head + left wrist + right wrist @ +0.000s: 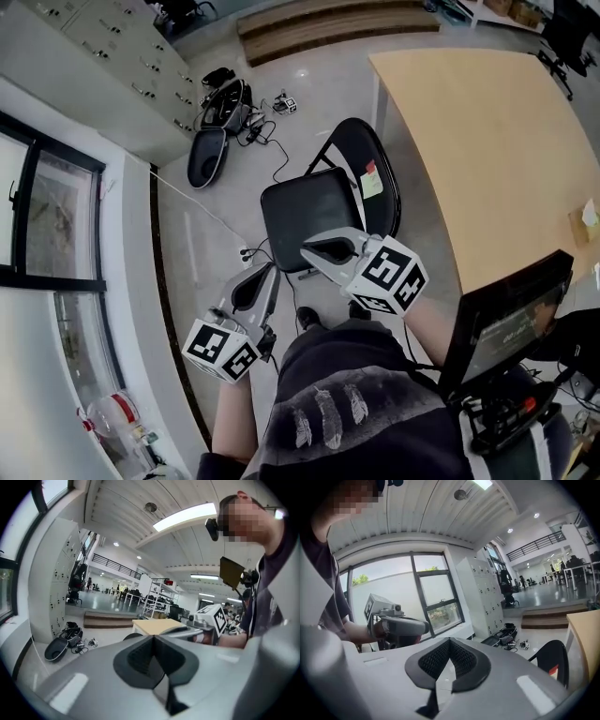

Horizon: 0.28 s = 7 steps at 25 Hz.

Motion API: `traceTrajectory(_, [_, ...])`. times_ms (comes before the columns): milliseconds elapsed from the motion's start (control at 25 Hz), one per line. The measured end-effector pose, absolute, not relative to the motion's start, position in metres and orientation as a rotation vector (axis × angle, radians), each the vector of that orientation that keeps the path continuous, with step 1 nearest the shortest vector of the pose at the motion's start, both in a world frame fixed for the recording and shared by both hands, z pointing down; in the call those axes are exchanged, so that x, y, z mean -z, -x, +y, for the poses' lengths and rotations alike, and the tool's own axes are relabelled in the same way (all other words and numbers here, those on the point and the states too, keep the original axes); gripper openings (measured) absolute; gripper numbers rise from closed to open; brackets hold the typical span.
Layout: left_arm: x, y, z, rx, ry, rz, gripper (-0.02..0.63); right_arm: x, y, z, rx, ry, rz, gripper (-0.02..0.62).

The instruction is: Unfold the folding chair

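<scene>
Both tongs, left gripper (264,277) and right gripper (311,251), are hanging pressed together and empty, touching nothing, while the folding chair (309,217) is standing just ahead beside the table (487,141), seat down, so the unfolding is looking done and nothing more is seeming called for than checking it sits steady.

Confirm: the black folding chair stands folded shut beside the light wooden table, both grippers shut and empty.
Not folded: the head view shows the black folding chair standing open beside the light wooden table. Left gripper and right gripper are shut and empty.
</scene>
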<state>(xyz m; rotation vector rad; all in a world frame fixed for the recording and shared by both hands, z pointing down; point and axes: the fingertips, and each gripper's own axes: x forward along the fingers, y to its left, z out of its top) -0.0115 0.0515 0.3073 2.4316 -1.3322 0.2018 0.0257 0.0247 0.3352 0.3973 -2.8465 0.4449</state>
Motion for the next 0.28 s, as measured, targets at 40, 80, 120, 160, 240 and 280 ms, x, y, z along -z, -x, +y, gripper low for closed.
traceTrajectory(40, [-0.308, 0.011, 0.053, -0.203, -2.431, -1.334, 0.002, -0.336, -0.026, 0.028, -0.449, -0.388, -2.847, 0.002])
traceTrajectory(80, [-0.308, 0.010, 0.055, -0.211, -2.433, -1.338, 0.002, -0.338, -0.026, 0.030, -0.452, -0.384, -2.847, 0.002])
traceTrajectory(120, [-0.308, 0.011, 0.057, -0.223, -2.435, -1.345, 0.002, -0.339, -0.025, 0.031, -0.454, -0.380, -2.845, 0.002])
traceTrajectory(160, [-0.308, 0.013, 0.058, -0.234, -2.433, -1.357, 0.002, -0.340, -0.023, 0.032, -0.453, -0.373, -2.842, 0.002])
traceTrajectory(240, [-0.308, 0.021, 0.062, -0.249, -2.419, -1.386, 0.002, -0.341, -0.017, 0.033, -0.450, -0.348, -2.837, 0.002])
traceTrajectory(280, [-0.308, 0.025, 0.064, -0.254, -2.410, -1.401, 0.002, -0.342, -0.013, 0.034, -0.448, -0.334, -2.833, 0.002])
